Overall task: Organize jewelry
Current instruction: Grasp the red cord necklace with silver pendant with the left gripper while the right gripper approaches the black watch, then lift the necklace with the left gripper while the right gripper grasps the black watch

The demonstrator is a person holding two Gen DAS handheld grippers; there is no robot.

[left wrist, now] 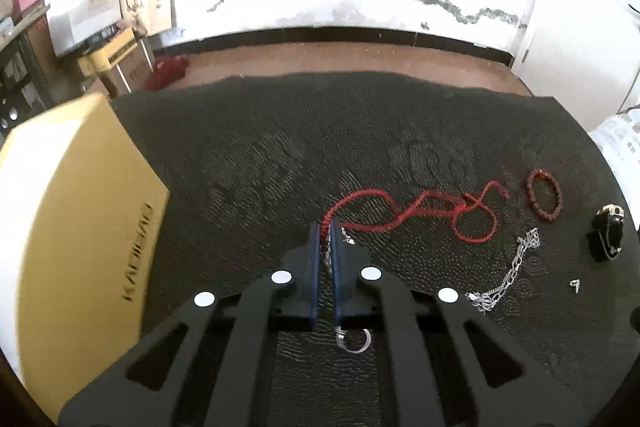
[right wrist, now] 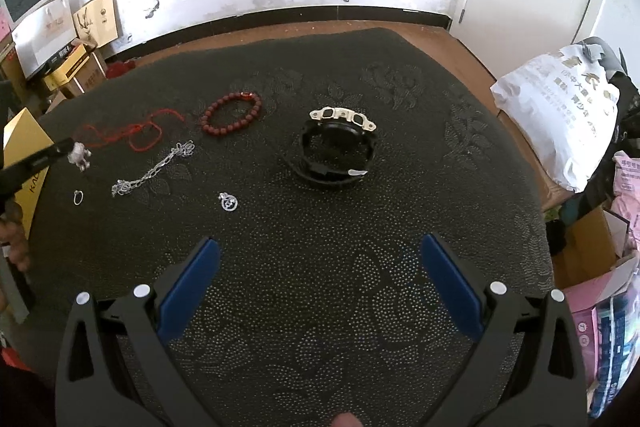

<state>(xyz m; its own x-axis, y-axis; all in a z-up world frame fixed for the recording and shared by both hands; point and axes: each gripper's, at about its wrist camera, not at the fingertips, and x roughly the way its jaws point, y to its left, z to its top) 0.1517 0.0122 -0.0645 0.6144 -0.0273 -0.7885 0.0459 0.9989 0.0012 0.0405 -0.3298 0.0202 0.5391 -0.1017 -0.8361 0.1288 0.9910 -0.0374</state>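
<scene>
My left gripper (left wrist: 325, 227) is shut on a silver bracelet (left wrist: 329, 249), held above the dark cloth; it shows in the right wrist view (right wrist: 80, 151) at the far left. A silver ring (left wrist: 355, 341) lies under that gripper. A red cord (left wrist: 416, 209), a red bead bracelet (left wrist: 545, 195), a silver chain (left wrist: 508, 275) and a black watch (left wrist: 608, 233) lie to its right. My right gripper (right wrist: 320, 251) is open and empty, low over the cloth. Ahead of it are the watch (right wrist: 338, 151), a silver pendant (right wrist: 229, 203), the chain (right wrist: 154, 169), bead bracelet (right wrist: 232, 113), cord (right wrist: 128, 133) and ring (right wrist: 78, 197).
A yellow box (left wrist: 76, 227) stands at the left edge of the cloth-covered table (left wrist: 280, 131). Cardboard boxes (left wrist: 116, 39) are stacked at the back left. A white bag (right wrist: 560, 107) and pink packages (right wrist: 628, 187) sit to the right of the table.
</scene>
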